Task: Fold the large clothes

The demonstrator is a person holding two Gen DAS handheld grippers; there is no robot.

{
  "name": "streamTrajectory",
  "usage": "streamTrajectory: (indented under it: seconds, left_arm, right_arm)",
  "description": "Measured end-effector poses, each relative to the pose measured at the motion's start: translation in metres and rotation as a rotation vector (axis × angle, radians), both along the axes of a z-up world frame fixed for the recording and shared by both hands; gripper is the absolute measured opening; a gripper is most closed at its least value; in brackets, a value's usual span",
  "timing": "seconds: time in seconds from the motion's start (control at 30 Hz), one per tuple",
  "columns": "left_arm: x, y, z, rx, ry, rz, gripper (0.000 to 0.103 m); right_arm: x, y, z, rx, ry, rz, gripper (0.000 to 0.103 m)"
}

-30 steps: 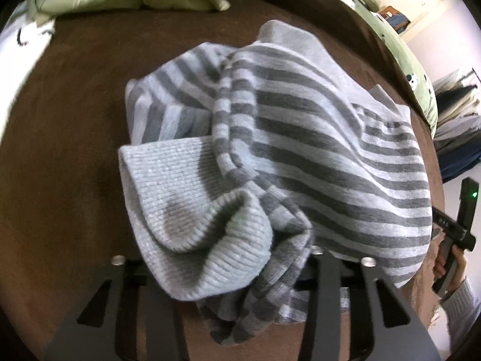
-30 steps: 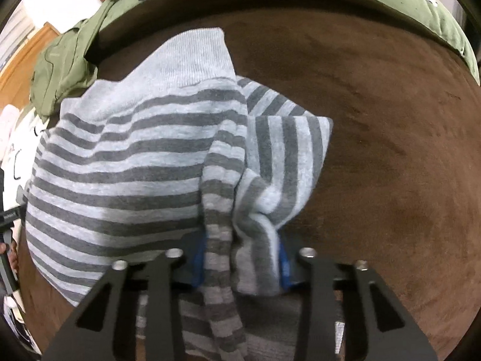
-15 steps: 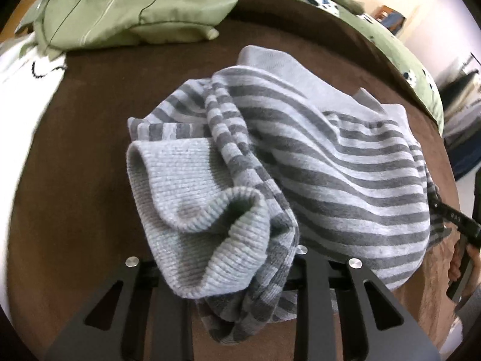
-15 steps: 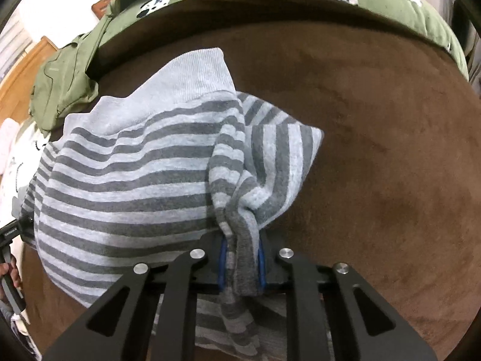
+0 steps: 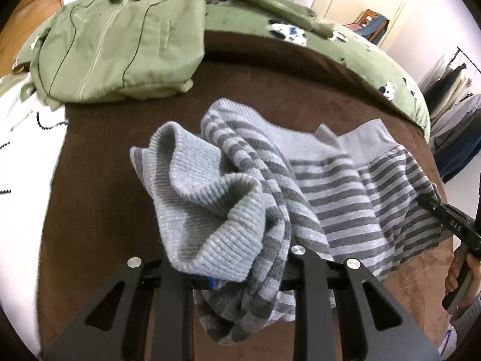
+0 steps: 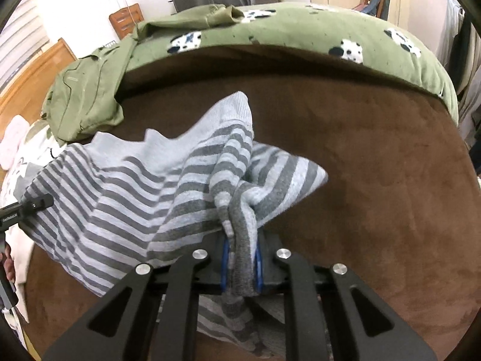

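We see a grey-striped knit sweater [image 5: 345, 198] with plain ribbed cuffs and hem, bunched and partly lifted off the brown blanket [image 6: 375, 165] on the bed. It stretches sideways between the two grippers, hem edge away from us. The left gripper [image 5: 240, 276] and the right gripper [image 6: 240, 267] have just been closing their jaws, and each clamps a gathered fold. A green jacket [image 5: 120, 48] lies beyond.

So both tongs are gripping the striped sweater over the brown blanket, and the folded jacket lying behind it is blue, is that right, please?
Not quite: the folded jacket is green, not blue, as the left wrist view shows. The rest holds: the left tongs and right tongs both grip the striped sweater over the brown blanket.
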State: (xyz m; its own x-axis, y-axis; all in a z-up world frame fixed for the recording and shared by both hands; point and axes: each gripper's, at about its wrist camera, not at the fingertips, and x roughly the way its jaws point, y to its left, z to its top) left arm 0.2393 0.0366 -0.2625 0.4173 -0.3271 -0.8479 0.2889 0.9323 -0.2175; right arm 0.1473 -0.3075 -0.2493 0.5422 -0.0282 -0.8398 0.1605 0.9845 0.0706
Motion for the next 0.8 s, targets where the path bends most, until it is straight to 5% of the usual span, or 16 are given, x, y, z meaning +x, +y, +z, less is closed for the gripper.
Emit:
streamTrajectory:
  seconds: [0.43, 0.8]
  left_arm:
    - [-0.018, -0.088, 0.062, -0.036, -0.042, -0.165, 0.025]
    - [-0.061, -0.233, 0.12, -0.125, -0.071, -0.382, 0.025]
  right_arm:
    - [-0.08, -0.06, 0.08, -0.046, -0.025, -0.141, 0.013]
    - [-0.174, -0.159, 0.179, -0.143, -0.089, -0.358, 0.013]
